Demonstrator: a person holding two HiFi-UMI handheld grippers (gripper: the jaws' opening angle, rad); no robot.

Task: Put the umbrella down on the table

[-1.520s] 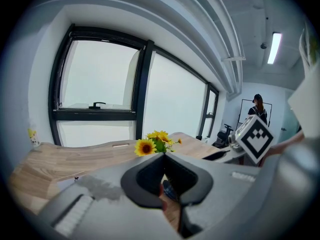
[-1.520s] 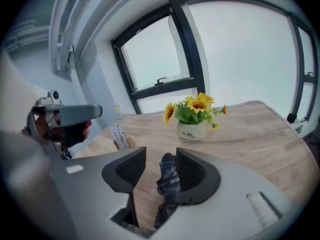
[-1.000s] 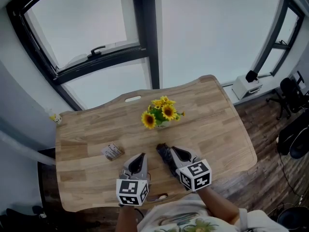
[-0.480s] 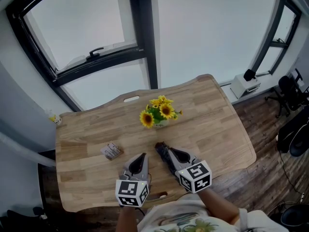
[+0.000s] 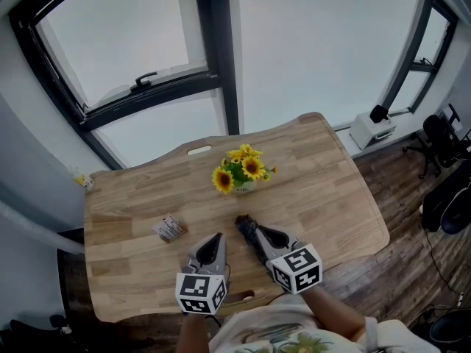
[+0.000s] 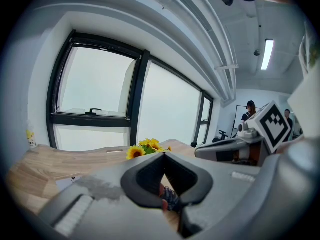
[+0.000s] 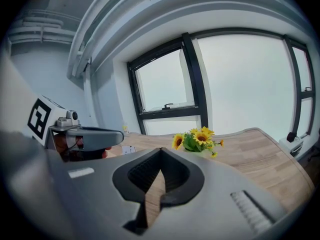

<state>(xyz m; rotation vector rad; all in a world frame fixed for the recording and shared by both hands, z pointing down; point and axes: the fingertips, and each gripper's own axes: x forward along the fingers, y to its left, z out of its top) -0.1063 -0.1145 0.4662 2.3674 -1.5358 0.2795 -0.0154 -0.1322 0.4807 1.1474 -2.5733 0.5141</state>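
Observation:
A dark folded umbrella [image 5: 249,238] lies on the wooden table [image 5: 327,175], near its front edge and between my two grippers. My right gripper [image 5: 260,229] hovers just right of it, jaws shut and empty; in the right gripper view [image 7: 160,150] only bare tabletop shows through the gap behind the tips. My left gripper [image 5: 215,239] is a little to the umbrella's left, tips together [image 6: 164,154]. In the left gripper view, a patterned bit of the umbrella [image 6: 169,199] shows beyond the shut jaws, not gripped.
A pot of sunflowers [image 5: 237,172] stands mid-table beyond the grippers. A small printed box [image 5: 171,229] lies to the left. Large windows rise behind the table. On the floor to the right are a white device [image 5: 372,129] and dark office chairs [image 5: 450,197].

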